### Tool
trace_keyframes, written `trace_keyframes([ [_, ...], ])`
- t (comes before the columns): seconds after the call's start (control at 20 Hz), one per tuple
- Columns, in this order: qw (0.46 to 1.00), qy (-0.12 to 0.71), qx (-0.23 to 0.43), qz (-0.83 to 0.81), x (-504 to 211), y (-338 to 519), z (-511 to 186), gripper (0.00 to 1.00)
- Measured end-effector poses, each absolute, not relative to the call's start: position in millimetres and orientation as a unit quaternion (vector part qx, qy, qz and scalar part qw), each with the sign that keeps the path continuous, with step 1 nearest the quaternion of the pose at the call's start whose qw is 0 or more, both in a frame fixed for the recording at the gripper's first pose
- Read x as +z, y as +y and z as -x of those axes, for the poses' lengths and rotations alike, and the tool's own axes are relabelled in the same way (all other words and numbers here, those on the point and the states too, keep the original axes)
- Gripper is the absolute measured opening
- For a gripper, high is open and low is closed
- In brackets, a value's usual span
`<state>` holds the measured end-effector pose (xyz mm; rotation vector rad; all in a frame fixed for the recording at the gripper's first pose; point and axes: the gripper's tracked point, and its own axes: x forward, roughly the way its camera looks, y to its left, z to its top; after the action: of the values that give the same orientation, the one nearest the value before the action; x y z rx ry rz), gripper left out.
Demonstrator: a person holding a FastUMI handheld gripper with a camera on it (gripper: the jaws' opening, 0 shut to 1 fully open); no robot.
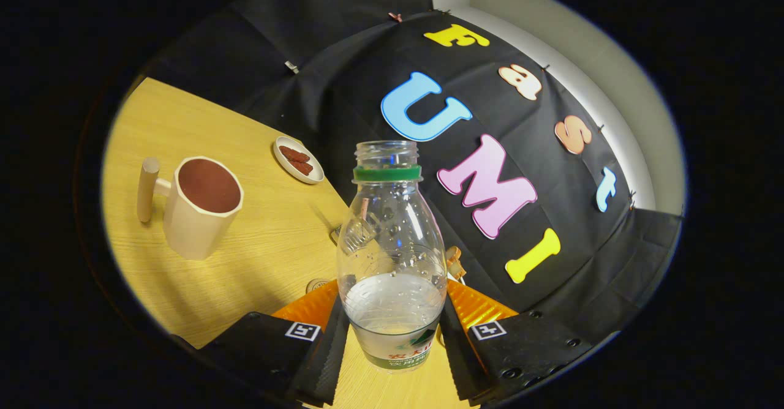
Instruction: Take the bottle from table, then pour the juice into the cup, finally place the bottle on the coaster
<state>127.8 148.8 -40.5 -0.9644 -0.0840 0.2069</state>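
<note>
A clear plastic bottle with a green neck ring and no cap stands between my fingers, holding a little clear liquid at its bottom. My gripper is shut on the bottle, both black pads pressing its lower sides. The view is tilted, so the table slopes. A beige mug-like cup with a side handle sits on the table ahead and to the left of the bottle; its inside looks dark reddish brown. A small white dish with reddish pieces lies beyond the cup, near the cloth wall.
The wooden table ends at the black cloth wall just behind the bottle. A few small items lie on the table behind the bottle, partly hidden: a small round thing and an orange-tan piece.
</note>
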Motion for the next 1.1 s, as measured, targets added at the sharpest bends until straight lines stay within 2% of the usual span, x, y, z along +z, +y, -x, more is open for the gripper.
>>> trace_keyframes([
  [0.4, 0.807, -0.076, 0.114, 0.575, -61, 188, -136, 0.74],
  [1.1, 0.704, -0.094, 0.128, 0.692, -86, 201, -157, 0.73],
])
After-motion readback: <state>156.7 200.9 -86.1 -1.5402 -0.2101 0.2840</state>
